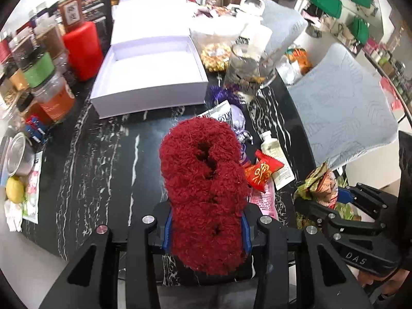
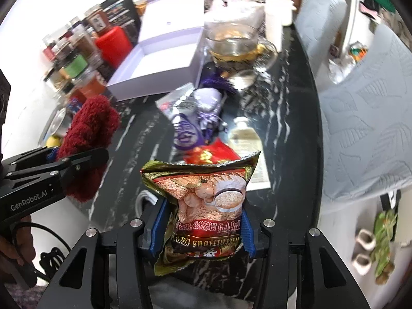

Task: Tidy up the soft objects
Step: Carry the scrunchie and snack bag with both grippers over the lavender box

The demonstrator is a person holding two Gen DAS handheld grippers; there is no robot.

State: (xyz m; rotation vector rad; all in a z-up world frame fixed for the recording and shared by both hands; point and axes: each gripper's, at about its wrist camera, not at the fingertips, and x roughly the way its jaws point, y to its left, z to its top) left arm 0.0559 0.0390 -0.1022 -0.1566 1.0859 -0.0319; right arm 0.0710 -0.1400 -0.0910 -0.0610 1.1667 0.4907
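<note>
My left gripper (image 1: pixel 206 231) is shut on a fluffy dark red knitted piece (image 1: pixel 203 180) and holds it upright above the black marble table (image 1: pixel 103 154). It also shows in the right wrist view (image 2: pixel 90 131) at the left. My right gripper (image 2: pixel 202 234) is shut on a gold and red cereal packet (image 2: pixel 206 200), also seen at the right of the left wrist view (image 1: pixel 319 185). An open white box (image 1: pixel 152 74) stands at the back of the table, also in the right wrist view (image 2: pixel 157 64).
A red sweet wrapper (image 1: pixel 260 172), a purple pouch (image 2: pixel 206 105), a purple snack packet (image 2: pixel 185 131) and a small white bottle (image 1: pixel 275 154) lie mid-table. A glass teapot (image 1: pixel 247 72) stands behind them. Jars and a red canister (image 1: pixel 82 49) line the left. Blue-grey chair cushions (image 1: pixel 342 108) are at the right.
</note>
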